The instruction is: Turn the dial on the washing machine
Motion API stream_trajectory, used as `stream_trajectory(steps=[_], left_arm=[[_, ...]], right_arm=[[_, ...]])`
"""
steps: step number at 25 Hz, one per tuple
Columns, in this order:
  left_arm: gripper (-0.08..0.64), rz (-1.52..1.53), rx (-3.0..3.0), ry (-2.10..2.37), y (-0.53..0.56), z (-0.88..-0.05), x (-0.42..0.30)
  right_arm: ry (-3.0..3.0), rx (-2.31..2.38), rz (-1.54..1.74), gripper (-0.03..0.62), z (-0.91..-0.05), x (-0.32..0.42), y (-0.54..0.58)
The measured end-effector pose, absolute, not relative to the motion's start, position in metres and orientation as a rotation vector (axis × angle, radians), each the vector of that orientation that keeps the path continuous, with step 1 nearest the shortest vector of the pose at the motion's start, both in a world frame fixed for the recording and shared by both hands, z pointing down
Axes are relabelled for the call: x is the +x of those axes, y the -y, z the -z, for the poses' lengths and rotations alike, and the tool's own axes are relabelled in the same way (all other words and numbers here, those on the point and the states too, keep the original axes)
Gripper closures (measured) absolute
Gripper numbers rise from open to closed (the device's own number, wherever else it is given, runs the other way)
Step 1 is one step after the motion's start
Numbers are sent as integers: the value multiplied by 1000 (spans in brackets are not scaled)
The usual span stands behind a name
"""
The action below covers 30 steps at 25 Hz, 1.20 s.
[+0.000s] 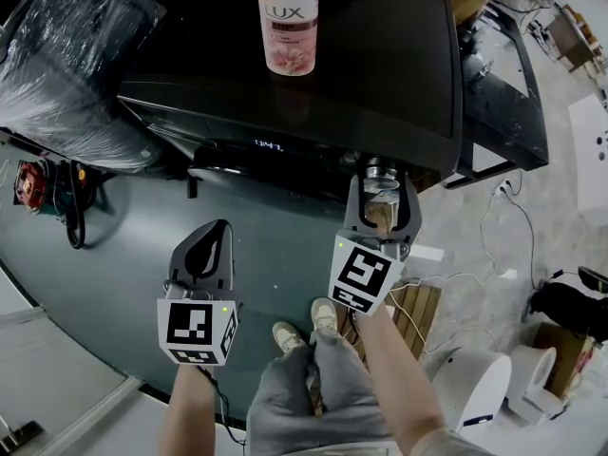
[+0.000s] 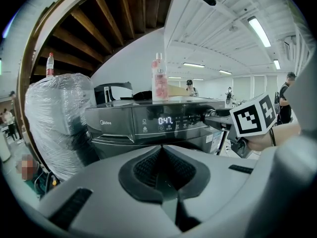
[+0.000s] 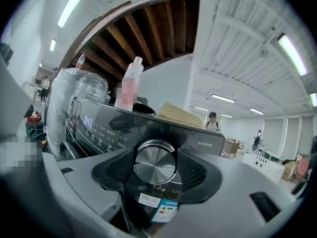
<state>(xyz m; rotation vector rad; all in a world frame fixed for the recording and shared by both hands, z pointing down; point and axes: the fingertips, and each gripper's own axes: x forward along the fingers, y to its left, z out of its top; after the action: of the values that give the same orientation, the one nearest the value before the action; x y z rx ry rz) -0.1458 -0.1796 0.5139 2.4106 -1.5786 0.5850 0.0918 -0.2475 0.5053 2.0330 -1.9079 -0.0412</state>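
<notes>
We look down on the dark grey, glossy-topped washing machine, whose lower front is cut off from the head view under its overhanging lid. To its left stands a bulky bundle wrapped in clear plastic film; we cannot make out what is inside it. On the lid, near the back, a clear plastic bottle of pink liquid stands upright, its cap cut off by the top edge of the head view. Our right tool reaches to the right end of the front control panel, and its own view shows its two dark pads set against either side of the round brushed-metal dial, gripping it. From above, the dial is mostly hidden between those jaws, with only its shiny top showing. Our left tool hangs in the air, well apart from the panel, with its jaws pressed together and nothing between them. The small lit display sits left of the dial, and its digits are blurred from above.
</notes>
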Motion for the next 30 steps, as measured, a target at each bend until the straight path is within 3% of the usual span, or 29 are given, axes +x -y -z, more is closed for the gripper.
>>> stream_trajectory(steps=[18, 30], left_arm=[[540, -577, 2455, 1570, 187, -498, -137], [540, -582, 2474, 1566, 188, -491, -135]], right_arm=[[2121, 2295, -459, 295, -509, 108, 244], [2262, 2410, -974, 296, -513, 116, 244]])
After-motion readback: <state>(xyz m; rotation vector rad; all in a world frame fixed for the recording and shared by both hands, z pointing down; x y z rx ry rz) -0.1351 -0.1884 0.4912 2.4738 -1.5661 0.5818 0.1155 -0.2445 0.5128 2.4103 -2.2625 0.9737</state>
